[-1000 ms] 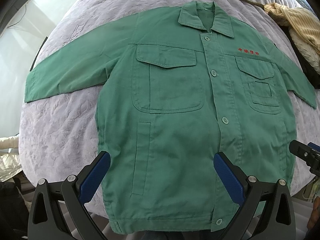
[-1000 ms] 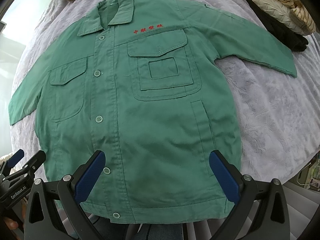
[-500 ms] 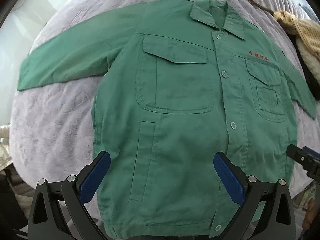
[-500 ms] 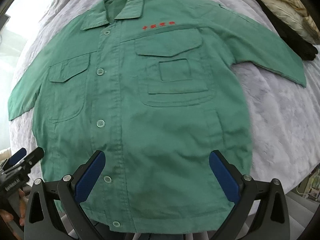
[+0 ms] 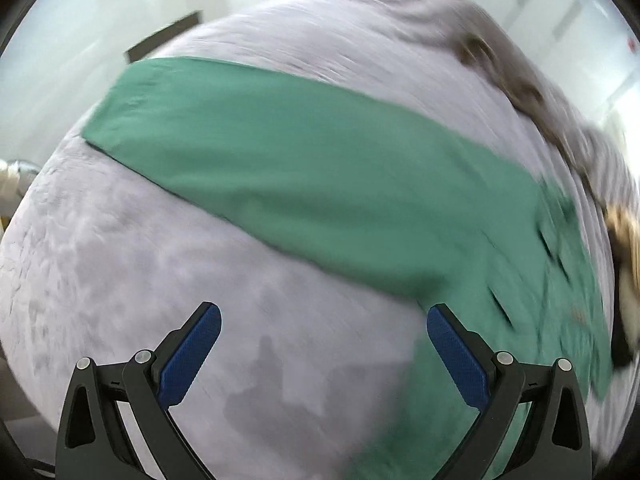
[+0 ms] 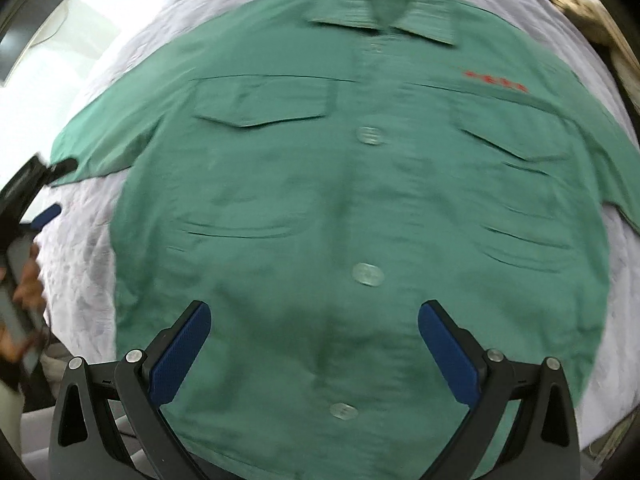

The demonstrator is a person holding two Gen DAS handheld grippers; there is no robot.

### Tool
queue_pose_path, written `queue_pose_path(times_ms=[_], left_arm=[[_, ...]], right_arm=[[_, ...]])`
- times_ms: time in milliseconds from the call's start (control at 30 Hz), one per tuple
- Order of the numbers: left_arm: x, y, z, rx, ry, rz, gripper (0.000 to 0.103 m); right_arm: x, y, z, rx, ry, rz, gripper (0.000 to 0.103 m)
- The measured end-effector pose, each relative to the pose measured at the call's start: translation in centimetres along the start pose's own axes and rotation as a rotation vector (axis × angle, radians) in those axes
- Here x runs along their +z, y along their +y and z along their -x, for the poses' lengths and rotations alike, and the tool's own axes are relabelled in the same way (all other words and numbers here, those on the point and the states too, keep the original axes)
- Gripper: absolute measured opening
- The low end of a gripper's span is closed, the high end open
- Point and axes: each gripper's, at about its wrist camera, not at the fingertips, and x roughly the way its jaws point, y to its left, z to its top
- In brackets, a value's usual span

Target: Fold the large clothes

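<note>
Both grippers hover with fingers spread wide: left gripper (image 5: 323, 354) faces the jacket's sleeve (image 5: 280, 160), right gripper (image 6: 314, 350) above the green jacket (image 6: 360, 208) front.

Both grippers: black frames, silver screws (image 5: 143, 357), blue textured pads (image 6: 180, 354) lining jaws.

left gripper (image 5: 323, 354) swung over sleeve (image 5: 280, 168), views blurred

lilac quilted bedspread (image 5: 168, 288), tan garment (image 6: 592, 20)
</note>
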Motion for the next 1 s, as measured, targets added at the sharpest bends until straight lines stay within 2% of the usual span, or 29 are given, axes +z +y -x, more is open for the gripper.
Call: queue_pose_path(times_ms=[100, 300, 433, 533, 633, 667, 700, 733, 767, 800, 867, 967, 1000], left_arm=[[2.4, 4.2, -2.2, -0.026, -0.037, 0.093, 0.103], [5.3, 8.7, -6.5, -0.080, -0.052, 0.209, 0.103], [6.9, 9.3, -7.4, -0.145, -0.110, 0.230, 0.103], [8.2, 9.3, -6.6, -0.262, -0.179, 0.225, 0.103], [9.3, 9.0, -5.9, -0.334, -0.224, 0.191, 0.103], [9.6, 9.2, -5.9, -0.329, -0.229, 0.181, 0.098], [9.7, 9.3, -6.0, -0.317, -0.229, 0.177, 0.081], [9.9, 9.5, -6.3, -0.296, -0.219, 0.176, 0.061], [10.1, 9.6, -6.9, -0.272, -0.195, 0.179, 0.030], [10.1, 9.9, -7.6, -0.252, -0.164, 0.187, 0.008], [10.0, 9.8, -8.2, -0.258, -0.154, 0.206, 0.007], [9.8, 9.0, -6.1, -0.301, -0.224, 0.157, 0.007], [9.8, 8.3, -5.0, -0.337, -0.249, 0.133, 0.007]], right_arm=[[0.3, 2.1, -0.9, 0.010, 0.005, 0.033, 0.103], [0.5, 4.7, -2.2, 0.023, 0.005, 0.075, 0.103], [0.7, 5.4, -3.1, 0.025, 0.015, 0.065, 0.103], [0.8, 5.9, -3.2, 0.020, 0.008, 0.072, 0.103], [0.8, 6.3, -3.4, 0.017, 0.007, 0.080, 0.103], [0.7, 6.3, -3.4, 0.021, 0.009, 0.077, 0.103], [0.4, 6.0, -3.2, 0.026, 0.011, 0.074, 0.103], [0.4, 5.9, -3.2, 0.027, 0.012, 0.071, 0.103], [0.4, 5.9, -3.3, 0.026, 0.014, 0.067, 0.103], [0.4, 5.7, -3.2, 0.027, 0.016, 0.063, 0.103], [0.2, 5.1, -3.0, 0.031, 0.010, 0.050, 0.103], [-0.1, 3.9, -2.5, 0.034, -0.004, 0.022, 0.103], [-0.2, 3.4, -2.2, 0.038, -0.011, 0.012, 0.103]])
